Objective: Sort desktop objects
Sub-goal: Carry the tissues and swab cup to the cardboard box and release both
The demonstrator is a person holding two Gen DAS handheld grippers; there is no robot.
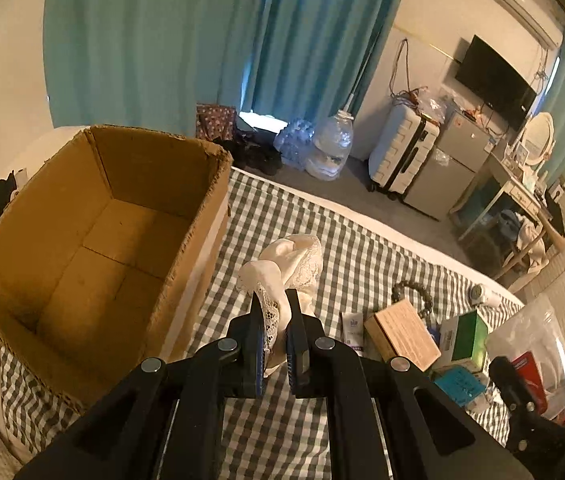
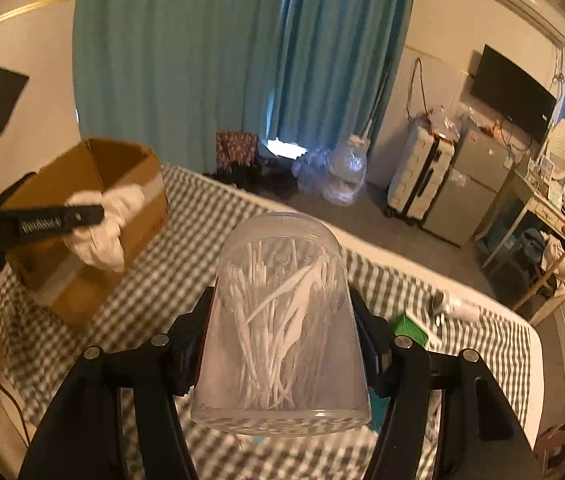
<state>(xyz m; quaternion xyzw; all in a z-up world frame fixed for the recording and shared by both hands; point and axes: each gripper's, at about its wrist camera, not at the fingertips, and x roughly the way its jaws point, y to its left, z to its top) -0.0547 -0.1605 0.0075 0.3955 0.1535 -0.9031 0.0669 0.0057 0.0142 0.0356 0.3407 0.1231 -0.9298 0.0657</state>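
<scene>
My left tool (image 1: 273,312) was pinched shut on a white lacy cloth (image 1: 286,264). The cloth hung just right of the cardboard box (image 1: 94,216), close to its rim. The box sat on the checked bed (image 1: 362,256) and looked empty inside. My left hand was the nearer one to the box. My right tool (image 2: 282,320) gripped a clear plastic jar (image 2: 282,320) by its sides. White cotton swabs (image 2: 270,320) lay inside it. The jar was farther right of the box.
</scene>
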